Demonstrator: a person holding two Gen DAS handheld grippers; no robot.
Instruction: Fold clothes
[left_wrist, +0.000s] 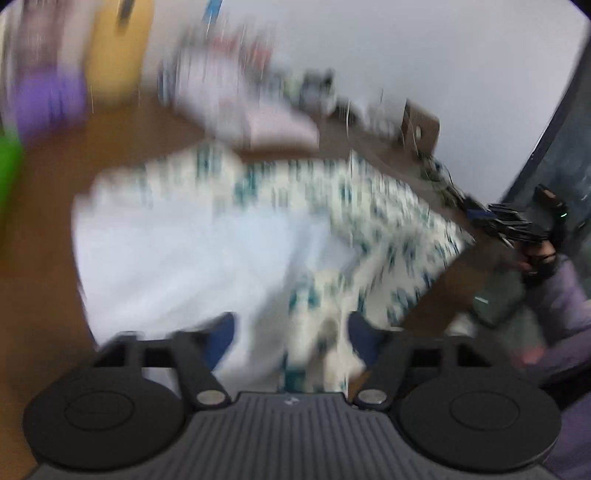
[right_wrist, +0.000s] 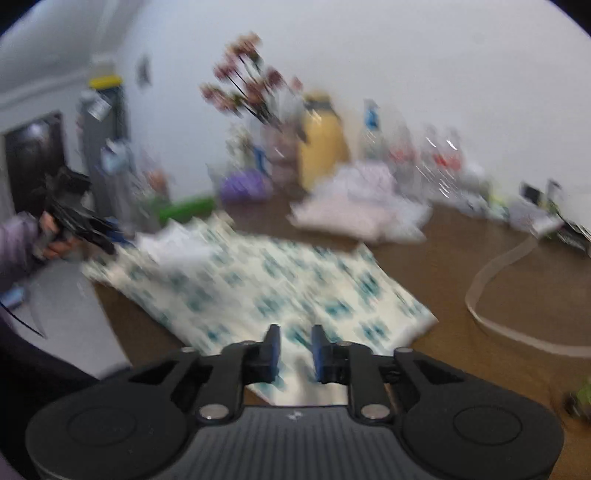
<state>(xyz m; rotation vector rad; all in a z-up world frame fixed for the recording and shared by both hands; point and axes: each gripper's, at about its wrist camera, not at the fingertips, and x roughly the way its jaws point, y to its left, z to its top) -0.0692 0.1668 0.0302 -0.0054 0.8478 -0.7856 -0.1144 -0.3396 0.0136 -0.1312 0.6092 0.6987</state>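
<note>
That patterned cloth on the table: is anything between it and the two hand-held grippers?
Nothing visible. The patterned cloth lies spread on the brown table, right in front of the right hand-held gripper, whose fingers are parted. It also fills the gap of the open left hand-held gripper. The pale clothes pile sits farther back.

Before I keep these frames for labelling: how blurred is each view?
Left wrist: heavy motion smear across the patterned cloth and the table; only the tool body stays sharp. Right wrist: the same cloth and the clutter behind are streaked, somewhat less.
</note>
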